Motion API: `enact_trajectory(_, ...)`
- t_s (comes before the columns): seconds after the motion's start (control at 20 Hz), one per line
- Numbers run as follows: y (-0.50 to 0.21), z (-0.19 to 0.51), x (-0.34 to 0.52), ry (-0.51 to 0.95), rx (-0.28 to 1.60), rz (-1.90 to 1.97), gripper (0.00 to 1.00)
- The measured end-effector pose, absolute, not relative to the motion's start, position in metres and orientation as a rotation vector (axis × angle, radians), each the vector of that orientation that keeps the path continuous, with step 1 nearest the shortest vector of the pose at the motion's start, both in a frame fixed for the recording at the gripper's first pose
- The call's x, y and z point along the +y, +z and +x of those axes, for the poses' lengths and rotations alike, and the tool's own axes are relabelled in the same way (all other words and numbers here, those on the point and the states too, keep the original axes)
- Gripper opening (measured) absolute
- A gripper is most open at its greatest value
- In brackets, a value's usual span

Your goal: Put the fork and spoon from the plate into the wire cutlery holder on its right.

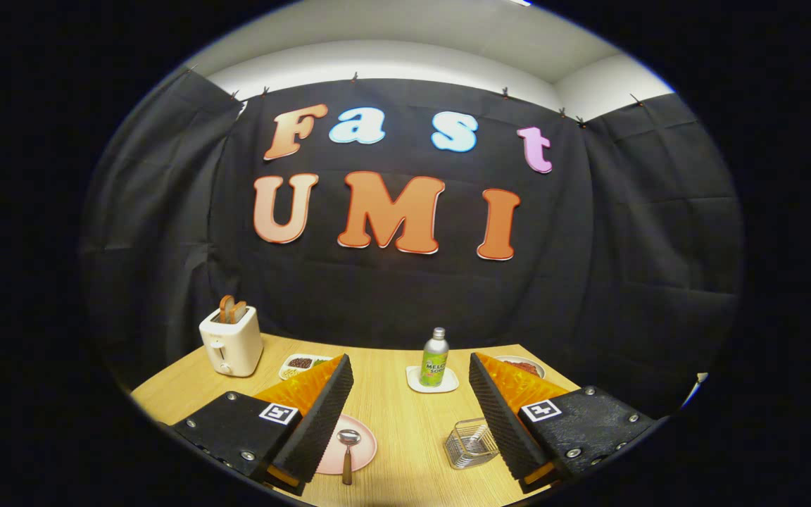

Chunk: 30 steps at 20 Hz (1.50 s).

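Fingers spread wide above counter, empty; next: descend onto spoon on pink plate, then transfer to wire cutlery holder.

the light comes from above and is bright on the desk, which looks warm and yellow. the white wall at the top glows softly. the black cloth soaks up the light and stays dark. the spoon and the bottle have small shiny spots. the picture is sharp in the middle. straight lines bend near the edges, so the desk's far edge curves. the hand-held gripper with its fingers wide apart looks big and a bit soft up close, with little shadow under it.
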State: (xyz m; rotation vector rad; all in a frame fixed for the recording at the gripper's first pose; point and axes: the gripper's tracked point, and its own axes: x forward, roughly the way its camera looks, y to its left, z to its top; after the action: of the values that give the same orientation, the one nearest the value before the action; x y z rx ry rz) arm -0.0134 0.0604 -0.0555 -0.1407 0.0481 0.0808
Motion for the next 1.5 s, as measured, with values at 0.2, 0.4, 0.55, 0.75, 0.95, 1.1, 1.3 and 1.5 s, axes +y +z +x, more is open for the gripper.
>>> enact_trajectory(0.2, -0.105, -0.005, 0.091, 0.16, 0.125, -0.173, 0.99)
enact_trajectory(0.4, -0.157, 0.002, 0.112, 0.223, 0.239, -0.217, 0.99)
enact_trajectory(0.55, -0.191, 0.006, 0.122, 0.265, 0.31, -0.252, 0.98)
enact_trajectory(0.75, -0.235, 0.011, 0.123, 0.274, 0.414, -0.298, 0.89)
enact_trajectory(0.95, -0.272, 0.016, 0.127, 0.286, 0.508, -0.304, 0.77)
enact_trajectory(1.1, -0.295, 0.018, 0.125, 0.271, 0.571, -0.307, 0.65)
enact_trajectory(1.3, -0.316, 0.021, 0.122, 0.249, 0.631, -0.306, 0.45)
enact_trajectory(1.5, -0.33, 0.024, 0.12, 0.231, 0.665, -0.33, 0.32)
